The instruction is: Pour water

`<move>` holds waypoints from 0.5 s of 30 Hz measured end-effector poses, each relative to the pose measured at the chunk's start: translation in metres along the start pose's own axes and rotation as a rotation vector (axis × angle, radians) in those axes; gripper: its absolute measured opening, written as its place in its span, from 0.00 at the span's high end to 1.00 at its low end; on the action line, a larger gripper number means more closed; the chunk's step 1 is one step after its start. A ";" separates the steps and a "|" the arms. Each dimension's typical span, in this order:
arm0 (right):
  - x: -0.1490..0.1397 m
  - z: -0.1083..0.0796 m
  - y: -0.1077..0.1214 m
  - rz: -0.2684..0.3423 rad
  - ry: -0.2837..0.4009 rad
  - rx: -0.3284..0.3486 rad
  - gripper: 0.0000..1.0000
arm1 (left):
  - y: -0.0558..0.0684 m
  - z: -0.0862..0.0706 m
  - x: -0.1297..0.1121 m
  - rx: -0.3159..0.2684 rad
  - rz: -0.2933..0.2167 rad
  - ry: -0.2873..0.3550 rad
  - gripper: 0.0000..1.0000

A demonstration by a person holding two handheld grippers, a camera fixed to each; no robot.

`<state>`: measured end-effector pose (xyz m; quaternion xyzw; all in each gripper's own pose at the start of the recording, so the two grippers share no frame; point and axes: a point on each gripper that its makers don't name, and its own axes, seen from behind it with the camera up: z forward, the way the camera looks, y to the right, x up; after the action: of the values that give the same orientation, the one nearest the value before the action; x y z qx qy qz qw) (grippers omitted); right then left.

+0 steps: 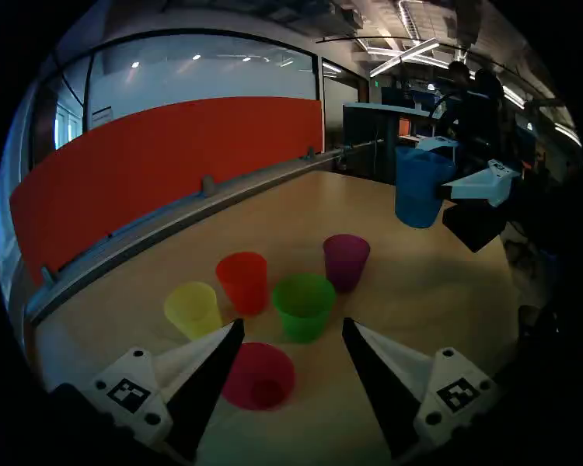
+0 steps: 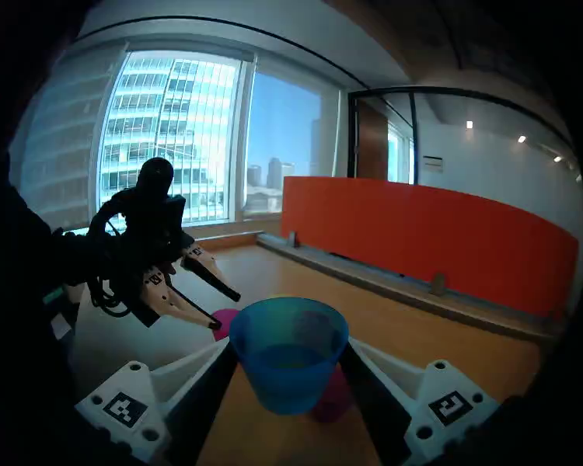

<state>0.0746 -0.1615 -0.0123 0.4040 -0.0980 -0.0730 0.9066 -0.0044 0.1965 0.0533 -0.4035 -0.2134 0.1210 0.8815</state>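
Observation:
Five plastic cups stand close together on the wooden table [image 1: 416, 295]: yellow [image 1: 192, 309], red [image 1: 243, 281], green [image 1: 303, 305], purple [image 1: 346, 260] and pink [image 1: 259, 377]. My left gripper [image 1: 291, 326] hangs open just above them, the pink cup low between its fingers, apart from both. My right gripper [image 2: 290, 349] is shut on a blue cup [image 2: 290, 353] with water in it, held upright in the air. From the left gripper view the blue cup [image 1: 420, 186] hangs at the far right above the table, in the right gripper [image 1: 466, 188]. From the right gripper view the left gripper [image 2: 226, 311] stands over the pink cup [image 2: 231, 328].
An orange partition [image 1: 167, 163] with a metal rail [image 1: 214, 198] runs along the table's far side. The person's arm [image 2: 128, 248] holds the left gripper at the left. Large windows [image 2: 175, 132] lie behind. Dark desks and chairs [image 1: 462, 109] stand beyond the table's end.

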 end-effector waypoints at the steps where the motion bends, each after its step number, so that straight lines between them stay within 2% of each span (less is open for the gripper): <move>1: 0.001 0.000 0.001 -0.001 0.001 -0.001 0.11 | 0.000 0.002 -0.001 -0.001 0.000 -0.006 0.06; 15: -0.002 -0.006 0.007 -0.007 -0.005 -0.014 0.11 | 0.004 0.029 -0.007 -0.015 -0.003 -0.075 0.06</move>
<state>0.0742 -0.1518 -0.0109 0.3978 -0.0983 -0.0776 0.9089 -0.0245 0.2153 0.0653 -0.4052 -0.2476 0.1332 0.8699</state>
